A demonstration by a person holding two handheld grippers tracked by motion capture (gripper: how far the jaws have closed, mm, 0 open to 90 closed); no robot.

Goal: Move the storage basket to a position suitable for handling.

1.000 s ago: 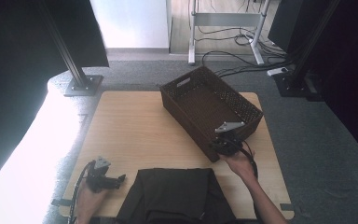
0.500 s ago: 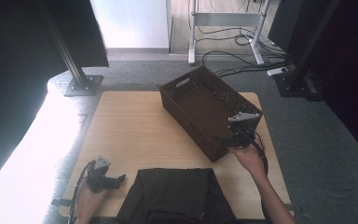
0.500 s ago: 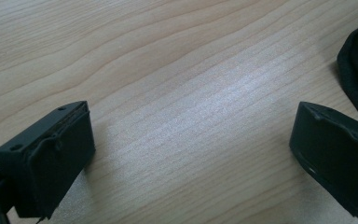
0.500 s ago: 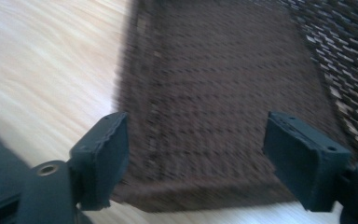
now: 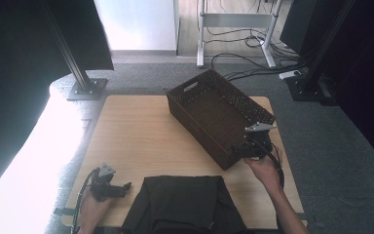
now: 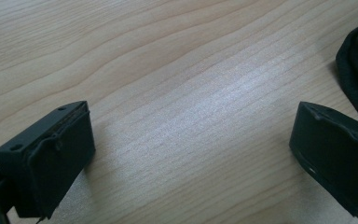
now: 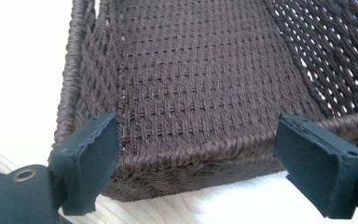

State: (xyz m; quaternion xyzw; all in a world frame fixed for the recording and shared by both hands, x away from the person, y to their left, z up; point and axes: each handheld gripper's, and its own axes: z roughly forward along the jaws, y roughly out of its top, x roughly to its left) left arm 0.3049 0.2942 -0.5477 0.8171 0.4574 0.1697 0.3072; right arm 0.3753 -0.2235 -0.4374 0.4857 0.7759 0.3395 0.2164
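Basket: a dark brown woven rectangular basket (image 5: 219,117) sits empty and angled on the far right part of the light wooden table (image 5: 136,141), likely turned so its near corner faces the right hand.
Right gripper: the right gripper (image 5: 247,149) sits just off that near corner; its jaws have just been opening and stand wide, the rim (image 7: 200,154) before them, unclamped.
Left gripper: the left gripper (image 5: 121,187) rests low over bare wood, jaws wide, holding nothing.
Cloth: a black folded cloth (image 5: 182,204) lies at the near edge.
Pose: right forearm reaches forward; the left hand stays parked at the near left.
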